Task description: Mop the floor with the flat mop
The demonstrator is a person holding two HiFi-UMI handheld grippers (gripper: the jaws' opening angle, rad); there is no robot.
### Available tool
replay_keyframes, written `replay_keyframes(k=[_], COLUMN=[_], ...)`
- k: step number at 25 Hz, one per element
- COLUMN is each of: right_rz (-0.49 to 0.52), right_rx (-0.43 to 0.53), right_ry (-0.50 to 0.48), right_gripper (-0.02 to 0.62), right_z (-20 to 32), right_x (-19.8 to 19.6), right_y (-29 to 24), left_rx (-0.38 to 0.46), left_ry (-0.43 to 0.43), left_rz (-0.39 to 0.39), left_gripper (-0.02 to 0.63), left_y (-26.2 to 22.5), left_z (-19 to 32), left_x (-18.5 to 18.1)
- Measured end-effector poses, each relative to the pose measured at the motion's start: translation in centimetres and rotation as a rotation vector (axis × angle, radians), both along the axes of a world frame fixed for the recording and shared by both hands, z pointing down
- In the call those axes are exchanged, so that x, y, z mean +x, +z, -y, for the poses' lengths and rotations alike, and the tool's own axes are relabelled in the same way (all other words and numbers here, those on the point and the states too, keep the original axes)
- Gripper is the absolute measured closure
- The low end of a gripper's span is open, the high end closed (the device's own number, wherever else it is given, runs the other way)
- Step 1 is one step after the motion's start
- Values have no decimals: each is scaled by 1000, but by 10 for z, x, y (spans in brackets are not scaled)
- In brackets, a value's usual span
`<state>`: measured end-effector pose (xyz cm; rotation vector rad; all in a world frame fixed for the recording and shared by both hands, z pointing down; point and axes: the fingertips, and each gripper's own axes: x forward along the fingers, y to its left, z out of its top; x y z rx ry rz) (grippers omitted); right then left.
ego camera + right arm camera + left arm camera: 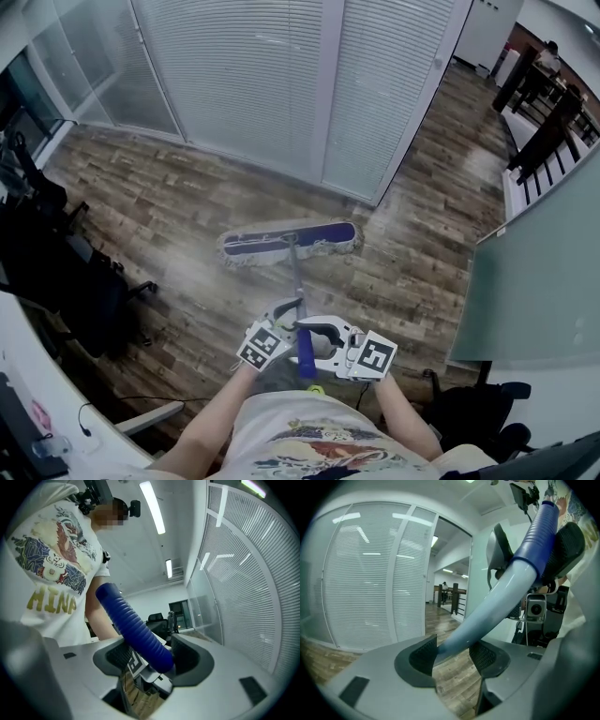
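Lying flat: blue mop (291, 244), seemingly fringed

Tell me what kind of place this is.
Likely an office: full-height partitions with blinds, black office chairs at the left, and a white desk beside them.

My left forearm (214, 412) and right forearm (401, 412) reach forward, close together. My left gripper (291, 309) has its jaws clamped on the mop handle (295, 272). My right gripper (306, 328) grips it nearer my body.
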<state>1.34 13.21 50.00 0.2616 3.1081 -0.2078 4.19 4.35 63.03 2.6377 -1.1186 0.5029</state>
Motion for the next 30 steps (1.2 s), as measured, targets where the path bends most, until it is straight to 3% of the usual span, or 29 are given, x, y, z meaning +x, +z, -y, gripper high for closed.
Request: replay_keyframes(k=[3, 9, 19, 25, 30], right_rz=[4, -5, -72, -67, -107], right_rx=[-45, -45, -35, -53, -46], right_ry=[30, 74, 155, 197, 183], right_gripper=[351, 351, 345, 345, 345], right_z=[44, 125, 231, 253, 230], right_x=[-29, -81, -154, -162, -167], right_y=[-5, -7, 23, 21, 27], left_rx=[9, 18, -1, -7, -27], left_ry=[-5, 13, 38, 57, 25], left_rz=[-26, -46, -9, 7, 15], left_gripper=[414, 414, 413, 413, 414], left_y=[-6, -9, 17, 15, 20], left_z=[42, 122, 230, 251, 230], left_x=[-29, -78, -147, -155, -158])
